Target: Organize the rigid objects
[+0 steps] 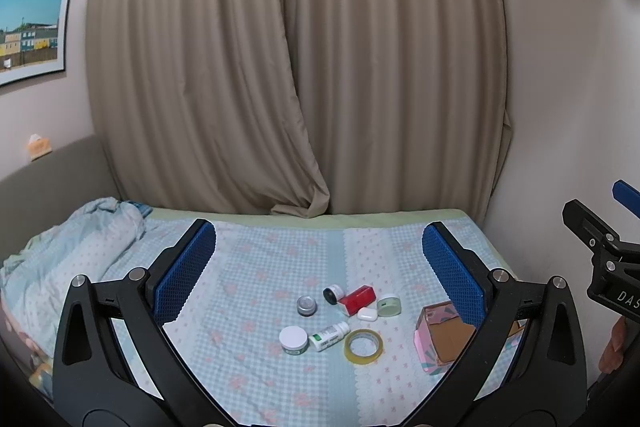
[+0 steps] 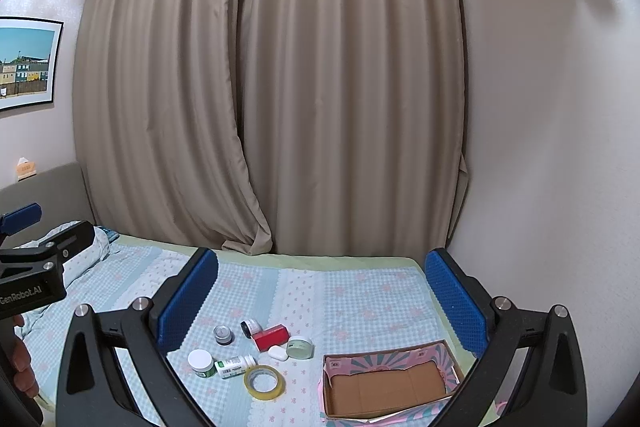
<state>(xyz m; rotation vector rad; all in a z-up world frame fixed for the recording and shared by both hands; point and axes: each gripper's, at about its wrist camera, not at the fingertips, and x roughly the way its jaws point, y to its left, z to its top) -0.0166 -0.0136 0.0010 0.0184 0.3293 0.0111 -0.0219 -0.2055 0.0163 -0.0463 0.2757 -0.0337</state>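
- Cardboard-lined pink box (image 2: 386, 385) sits open on the bed (image 2: 360, 291), nothing in it.
- We count eight small items beside it: three jars, two bottles, one red box (image 2: 271, 337), one tape roll (image 2: 264, 382), one white case (image 2: 278, 353).
- Left gripper (image 1: 316, 263) and right gripper (image 2: 320, 291) both hover with jaws apart, holding nothing.

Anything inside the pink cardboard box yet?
The pink box shows only bare brown cardboard floor. Its near right corner is hidden behind the right gripper finger.
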